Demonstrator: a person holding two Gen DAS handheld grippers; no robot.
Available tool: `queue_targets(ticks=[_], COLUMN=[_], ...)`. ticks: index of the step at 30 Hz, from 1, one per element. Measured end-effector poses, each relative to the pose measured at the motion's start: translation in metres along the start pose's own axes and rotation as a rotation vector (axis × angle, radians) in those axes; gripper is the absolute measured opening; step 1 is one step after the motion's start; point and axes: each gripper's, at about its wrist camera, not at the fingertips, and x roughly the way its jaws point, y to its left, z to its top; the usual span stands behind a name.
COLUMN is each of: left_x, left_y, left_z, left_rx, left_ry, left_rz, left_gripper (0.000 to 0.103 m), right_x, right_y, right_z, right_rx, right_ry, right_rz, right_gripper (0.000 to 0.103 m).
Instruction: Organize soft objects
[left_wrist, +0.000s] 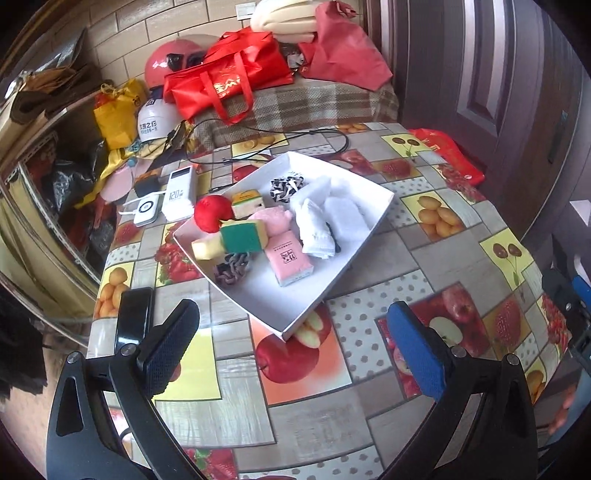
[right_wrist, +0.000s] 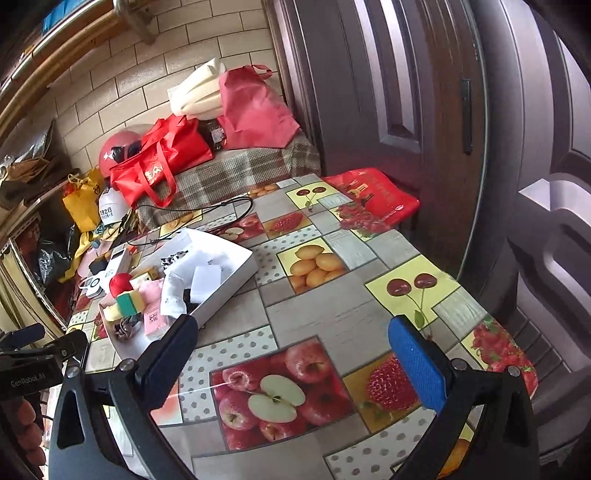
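Note:
A white tray (left_wrist: 380, 218) (right_wrist: 236, 275) on the fruit-print table holds soft items: a red plush ball (left_wrist: 210, 213) (right_wrist: 120, 285), a green-and-yellow sponge (left_wrist: 242, 238) (right_wrist: 127, 303), a pink cloth (left_wrist: 276, 220), a pink tissue pack (left_wrist: 291, 261) (right_wrist: 154, 320), white cloths (left_wrist: 325, 218) (right_wrist: 177, 291), a black-and-white scrunchie (left_wrist: 286, 187) and a brown scrunchie (left_wrist: 232, 268). My left gripper (left_wrist: 293, 356) hovers open just in front of the tray's near corner, with nothing between its fingers. My right gripper (right_wrist: 295, 363) is open over bare table, to the right of the tray.
Power banks (left_wrist: 179, 194) and a black phone (left_wrist: 133, 317) lie left of the tray. A black cable (left_wrist: 280, 147) runs behind it. Red bags (left_wrist: 229, 75), helmets (left_wrist: 153, 120) and a plaid-covered surface (left_wrist: 295, 105) stand behind. A red bag (right_wrist: 373, 194) and dark door (right_wrist: 388, 92) are at right.

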Motion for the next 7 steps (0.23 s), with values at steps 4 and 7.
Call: queue_targets(ticks=[4, 7], left_x=[0.0028, 0.0076], left_y=[-0.0052, -0.0109], left_z=[0.0003, 0.0011], left_rx=[0.008, 0.016], left_ry=[0.012, 0.027], left_rz=[-0.019, -0.042], left_gripper=[0.103, 0.103], right_x=[0.0011, -0.0015], right_y=[-0.0052, -0.0105], right_z=[-0.0039, -0.0035], right_rx=[0.007, 0.014], right_ry=[0.017, 0.011], right_rz=[-0.009, -0.021], right_gripper=[0.103, 0.103])
